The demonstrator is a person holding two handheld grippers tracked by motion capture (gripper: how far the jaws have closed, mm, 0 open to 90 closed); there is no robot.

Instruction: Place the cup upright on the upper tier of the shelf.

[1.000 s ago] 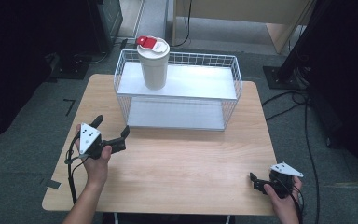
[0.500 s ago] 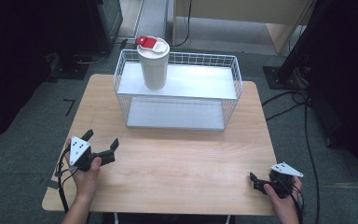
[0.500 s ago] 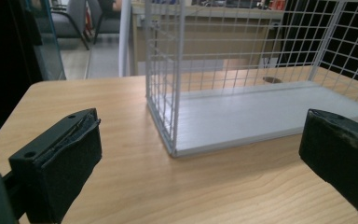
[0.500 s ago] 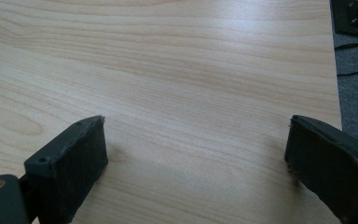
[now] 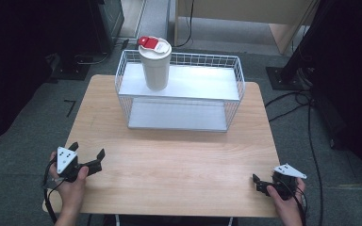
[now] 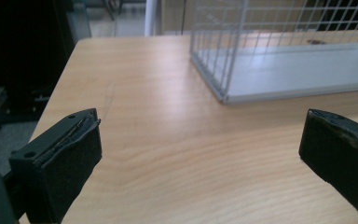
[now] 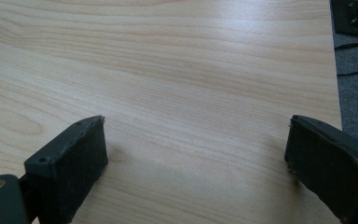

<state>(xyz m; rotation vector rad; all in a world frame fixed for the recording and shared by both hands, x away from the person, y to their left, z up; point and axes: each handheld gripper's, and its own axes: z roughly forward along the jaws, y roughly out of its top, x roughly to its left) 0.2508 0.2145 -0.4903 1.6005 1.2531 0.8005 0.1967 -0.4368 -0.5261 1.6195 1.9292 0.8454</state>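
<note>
Left gripper point(image 5: 86, 157) pulled back from basket to worktop's point(image 5: 179, 155) near-left corner since a second ago, jaws wide apart, empty; likely release done, retreat. One wire basket point(image 5: 179, 96) at far edge, one cup point(image 5: 154, 66) upright in its left end, red-labelled lid on. Right gripper point(image 5: 258, 182) unmoved at near-right corner, jaws wide apart, empty. Two grippers total.

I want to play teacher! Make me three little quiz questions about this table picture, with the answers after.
1. True or false: the white cup stands on the wire rack's upper shelf.
2. What colour is the cup's lid tab?
3. Which hand-held gripper is open: A) left hand-held gripper alone, B) right hand-held gripper alone, C) both?

Key: 1 true; 2 red; 3 C, since each gripper view shows its jaws wide apart over bare table.
</note>
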